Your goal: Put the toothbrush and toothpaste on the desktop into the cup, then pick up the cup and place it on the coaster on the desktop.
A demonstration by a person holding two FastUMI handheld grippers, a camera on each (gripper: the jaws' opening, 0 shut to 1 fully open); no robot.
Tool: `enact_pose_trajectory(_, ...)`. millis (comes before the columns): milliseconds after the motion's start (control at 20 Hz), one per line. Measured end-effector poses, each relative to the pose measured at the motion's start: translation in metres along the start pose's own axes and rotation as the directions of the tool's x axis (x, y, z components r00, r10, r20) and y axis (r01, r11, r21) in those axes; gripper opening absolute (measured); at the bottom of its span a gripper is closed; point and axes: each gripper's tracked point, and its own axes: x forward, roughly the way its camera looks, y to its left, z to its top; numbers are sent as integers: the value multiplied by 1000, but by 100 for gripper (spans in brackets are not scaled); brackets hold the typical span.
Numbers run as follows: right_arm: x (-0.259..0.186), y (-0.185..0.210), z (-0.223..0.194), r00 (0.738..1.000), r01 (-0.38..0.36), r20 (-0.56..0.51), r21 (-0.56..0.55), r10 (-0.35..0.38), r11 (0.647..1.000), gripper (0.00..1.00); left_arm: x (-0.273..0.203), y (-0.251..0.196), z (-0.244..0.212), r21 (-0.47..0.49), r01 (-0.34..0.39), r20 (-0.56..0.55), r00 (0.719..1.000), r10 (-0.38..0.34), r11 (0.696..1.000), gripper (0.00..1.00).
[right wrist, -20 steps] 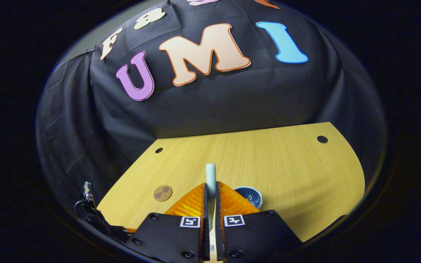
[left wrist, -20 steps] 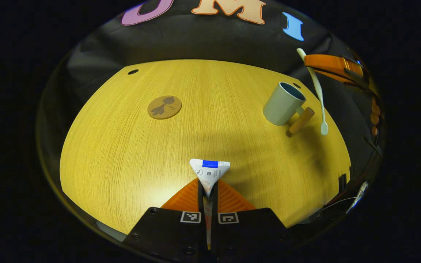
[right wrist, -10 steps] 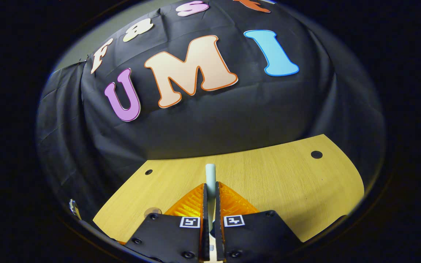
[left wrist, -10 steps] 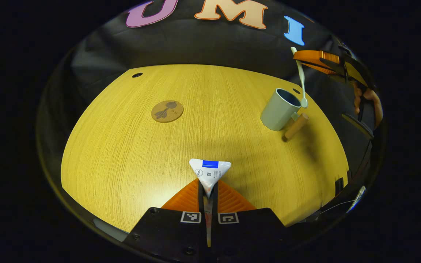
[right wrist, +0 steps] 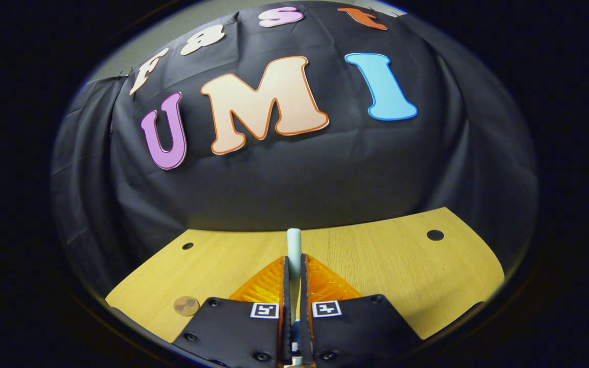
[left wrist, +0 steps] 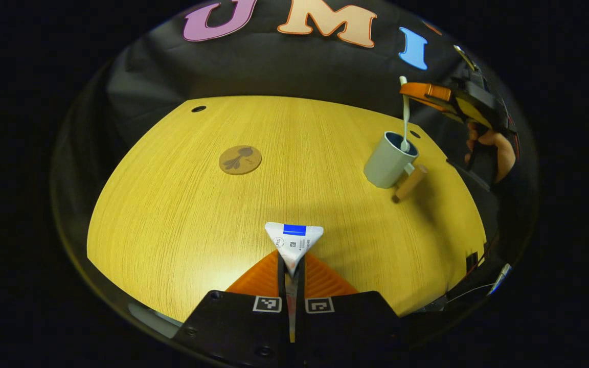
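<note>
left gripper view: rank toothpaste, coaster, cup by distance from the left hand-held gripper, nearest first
1. Toothpaste: pinched in the left hand-held gripper, at its tips.
2. Coaster: ahead, slightly left, mid-desk.
3. Cup: ahead, far right, toothbrush dipping into it. Only slightly farther than the coaster; close call.

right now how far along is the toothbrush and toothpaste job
Nothing is finished. The right gripper holds the toothbrush upright, its lower end at the mouth of the cup. The left gripper is clamped on the toothpaste above the table. Left: release the brush, add the toothpaste, move the cup onto the coaster.
</note>
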Motion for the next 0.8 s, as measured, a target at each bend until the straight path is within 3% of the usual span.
enact_pose_trajectory(250, -2, -9, -26, 998, 22, -56, 5, -22, 1000, 9, -7, -1, 6, 9, 5, 26, 1000, -6, 1000, 2)
enact_pose_trajectory(350, -2, -9, -35, 997, 20, -79, 12, -19, 1000, 20, -9, -1, 9, 11, 14, 40, 999, -15, 1000, 2)
enact_pose_trajectory(450, -9, -7, -38, 996, 10, -86, 16, -8, 1000, 35, -13, -1, 16, 16, 26, 62, 998, -27, 1000, 2)
enact_pose_trajectory(500, -14, -5, -40, 996, 2, -90, 16, -1, 1000, 55, -13, -3, 20, 22, 34, 74, 997, -35, 999, 2)
enact_pose_trajectory(550, -20, -4, -41, 996, -4, -93, 11, 5, 1000, 58, -14, -4, 25, 27, 42, 86, 995, -44, 999, 2)
enact_pose_trajectory(600, -24, -5, -44, 996, -7, -92, 5, 8, 1000, 73, -14, -6, 28, 35, 54, 95, 994, -57, 998, 2)
enact_pose_trajectory(750, -42, -9, -51, 994, -12, -106, 3, 12, 1000, 73, -10, -14, 37, 49, 80, 131, 988, -86, 996, 2)
enact_pose_trajectory(800, -49, -9, -54, 994, -14, -111, 9, 15, 1000, 69, -8, -19, 41, 51, 89, 143, 985, -96, 995, 2)
